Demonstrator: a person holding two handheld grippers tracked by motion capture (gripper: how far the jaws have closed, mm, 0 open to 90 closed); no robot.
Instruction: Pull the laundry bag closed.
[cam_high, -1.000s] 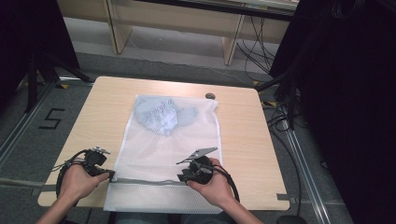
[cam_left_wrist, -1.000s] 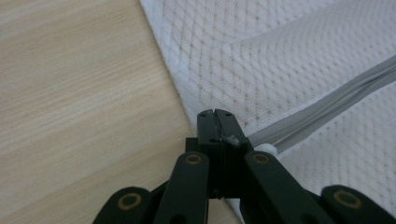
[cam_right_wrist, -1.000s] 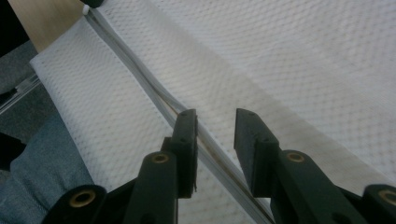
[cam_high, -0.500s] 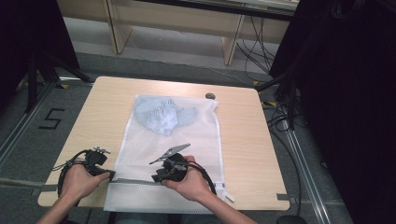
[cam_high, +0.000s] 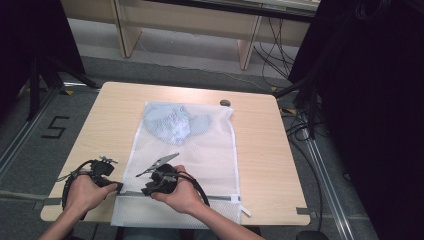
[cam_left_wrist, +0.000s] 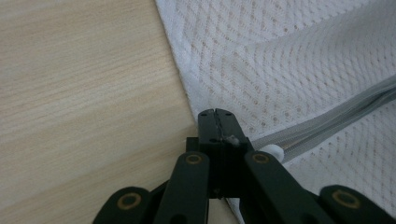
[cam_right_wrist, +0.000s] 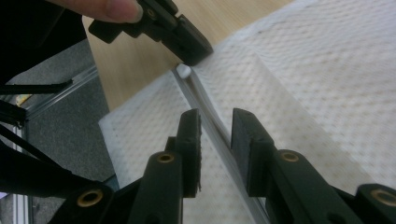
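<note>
My left hand (cam_high: 86, 192) sits low on the near side and holds its gripper (cam_left_wrist: 215, 116) flat and pointing to my right. Its two black fingers (cam_left_wrist: 208, 126) are pressed tight together. My right hand (cam_high: 181, 192) is close beside it, and its gripper (cam_right_wrist: 216, 140) points toward my left one. Its fingers (cam_right_wrist: 189, 140) have a gap between them and have just been closing a bit. Both my forearms come in from the bottom.

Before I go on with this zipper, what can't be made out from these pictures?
- Zipper slider: not made out along the zipper in the right gripper view; the picture is blurred.
- Left gripper fingers, left gripper view: shut at the mesh bag edge; the pinched part is hidden.
- Blue garment, high view: mesh veils it.
</note>
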